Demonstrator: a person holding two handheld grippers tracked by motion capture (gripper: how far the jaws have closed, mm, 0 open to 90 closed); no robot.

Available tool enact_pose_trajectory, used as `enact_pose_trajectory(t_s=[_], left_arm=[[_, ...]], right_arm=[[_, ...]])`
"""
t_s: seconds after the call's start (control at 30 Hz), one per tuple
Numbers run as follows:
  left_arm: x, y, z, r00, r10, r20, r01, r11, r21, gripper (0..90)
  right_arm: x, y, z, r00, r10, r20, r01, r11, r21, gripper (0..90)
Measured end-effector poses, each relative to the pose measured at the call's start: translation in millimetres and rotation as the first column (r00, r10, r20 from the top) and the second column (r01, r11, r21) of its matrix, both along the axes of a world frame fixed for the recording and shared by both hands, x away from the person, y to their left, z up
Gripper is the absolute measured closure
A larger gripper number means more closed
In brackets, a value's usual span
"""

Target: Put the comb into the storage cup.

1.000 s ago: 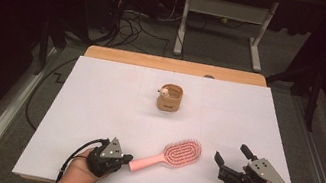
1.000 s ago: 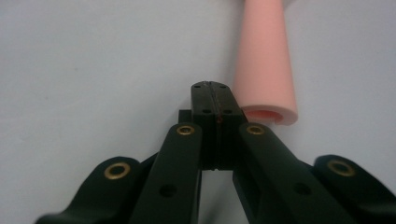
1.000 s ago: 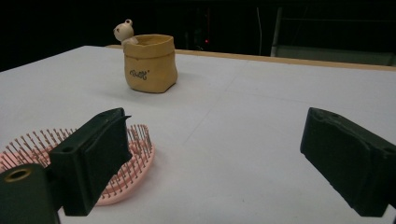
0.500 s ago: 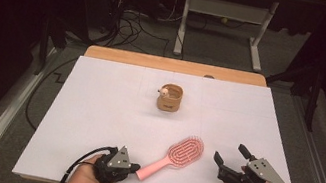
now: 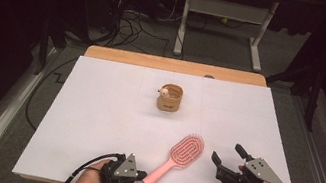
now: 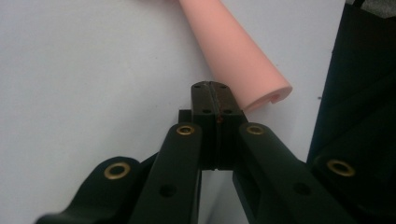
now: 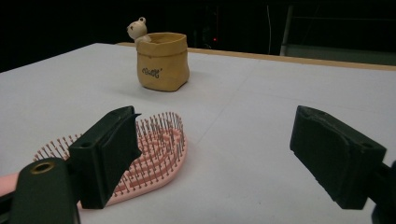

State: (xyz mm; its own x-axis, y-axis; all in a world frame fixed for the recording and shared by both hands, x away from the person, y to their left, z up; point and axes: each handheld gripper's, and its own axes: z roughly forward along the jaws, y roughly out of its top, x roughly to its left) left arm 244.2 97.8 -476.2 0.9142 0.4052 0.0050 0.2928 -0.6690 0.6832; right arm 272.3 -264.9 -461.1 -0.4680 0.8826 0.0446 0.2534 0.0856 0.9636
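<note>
My left gripper (image 5: 140, 174) has its jaws pressed together with nothing between them, tips right at the end of the pink hairbrush (image 5: 177, 159) handle. The brush lies flat near the front of the white table (image 5: 96, 110). My right gripper (image 5: 229, 161) just beside the brush head has been closing a little but is wide apart, empty.

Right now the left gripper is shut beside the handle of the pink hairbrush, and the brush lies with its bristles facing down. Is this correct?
Not quite. The left gripper is indeed shut beside the handle, but the pink hairbrush lies with its bristles facing up, as the right gripper view shows.
</note>
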Motion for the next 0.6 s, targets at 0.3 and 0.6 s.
enact_pose_trajectory(t_s=[0.3,0.6], left_arm=[[0.6,-0.3,2.4,1.0000,0.000,0.005,0.000,0.9996,-0.027,90.0],[21.8,44.8,13.2,0.9856,0.169,-0.014,-0.168,0.9653,-0.200,87.8]], right_arm=[[-0.1,3.9,0.2,0.9998,0.016,-0.009,-0.016,1.000,0.001,17.6],[-2.3,12.4,1.6,0.9975,0.066,-0.025,-0.066,0.998,0.006,28.0]])
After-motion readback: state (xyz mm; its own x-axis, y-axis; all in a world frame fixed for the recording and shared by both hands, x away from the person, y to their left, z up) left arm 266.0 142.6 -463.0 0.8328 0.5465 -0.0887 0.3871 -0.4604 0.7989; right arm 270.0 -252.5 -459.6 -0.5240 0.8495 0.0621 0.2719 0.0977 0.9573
